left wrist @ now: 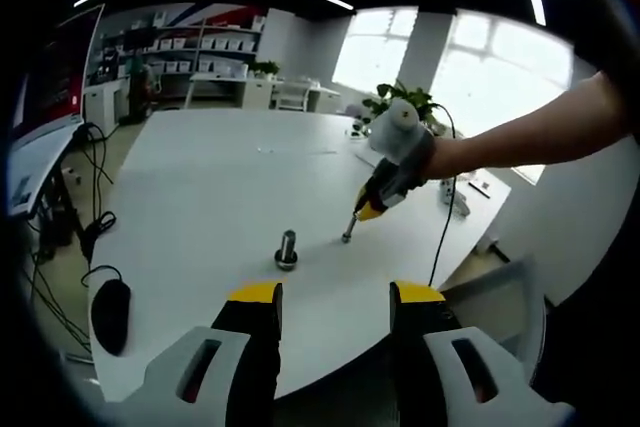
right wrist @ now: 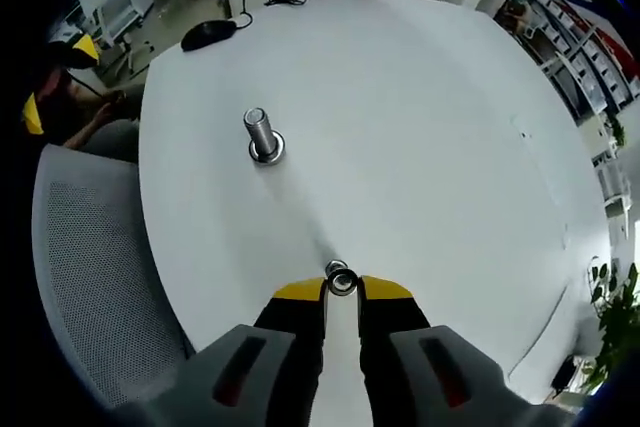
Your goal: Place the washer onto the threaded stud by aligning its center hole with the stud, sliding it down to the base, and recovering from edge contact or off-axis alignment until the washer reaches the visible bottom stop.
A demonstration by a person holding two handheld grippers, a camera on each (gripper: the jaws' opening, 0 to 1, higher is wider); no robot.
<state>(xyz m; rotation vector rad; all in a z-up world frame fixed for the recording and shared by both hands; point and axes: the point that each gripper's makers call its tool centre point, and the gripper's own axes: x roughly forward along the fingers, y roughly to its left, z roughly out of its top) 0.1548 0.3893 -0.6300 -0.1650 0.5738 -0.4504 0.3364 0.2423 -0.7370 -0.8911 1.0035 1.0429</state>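
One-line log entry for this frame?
phase: pickup | right gripper: closing on washer at table | stud: upright, bare, apart from washer | left gripper: open, idle

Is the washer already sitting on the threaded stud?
No, the washer is at the tips of the right gripper down on the table, well apart from the stud.

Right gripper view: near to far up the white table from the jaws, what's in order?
Right gripper with yellow-tipped jaws → small silver metal washer at its tips → upright silver threaded stud on its base → black computer mouse near the far edge of the white table.
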